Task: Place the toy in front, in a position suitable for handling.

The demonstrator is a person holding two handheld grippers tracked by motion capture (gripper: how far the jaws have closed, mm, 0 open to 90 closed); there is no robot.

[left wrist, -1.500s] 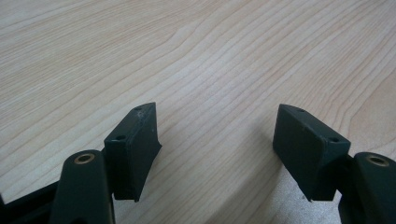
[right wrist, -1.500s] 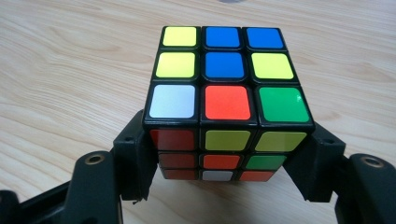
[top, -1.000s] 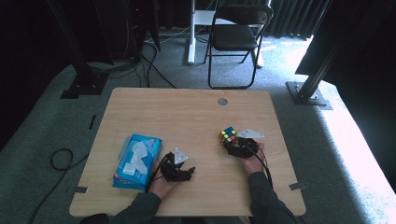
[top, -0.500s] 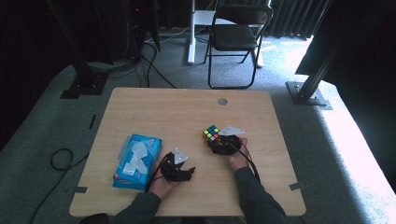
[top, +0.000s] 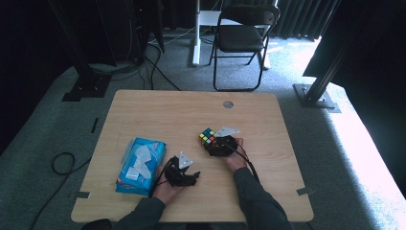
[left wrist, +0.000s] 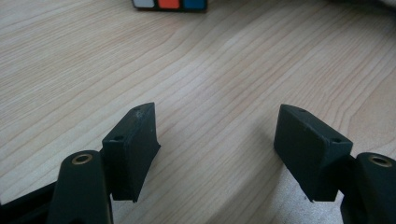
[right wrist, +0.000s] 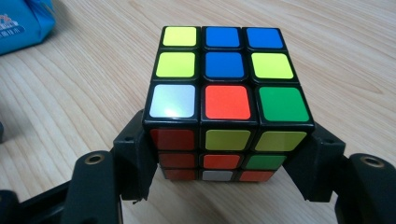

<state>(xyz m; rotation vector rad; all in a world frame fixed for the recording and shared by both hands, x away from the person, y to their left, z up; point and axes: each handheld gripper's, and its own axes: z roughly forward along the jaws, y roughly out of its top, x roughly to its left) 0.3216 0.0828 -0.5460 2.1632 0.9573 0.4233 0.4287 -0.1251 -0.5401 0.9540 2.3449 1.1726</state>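
Cube (right wrist: 227,100) and right gripper (top: 216,144) now sit further toward the desk's middle than a second ago, the jaws clamped on the cube's sides. Left gripper (left wrist: 219,154) rests wide open and empty near the front edge, beside the blue tissue pack (top: 142,165).

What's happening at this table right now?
A person seated at a wooden table holds a two-jaw gripper in each hand. The right gripper is clamped on a scrambled puzzle cube, both jaws pressing its sides near the table's middle. The left gripper rests low over bare wood, jaws open with nothing between them. A blue tissue pack lies at the left.
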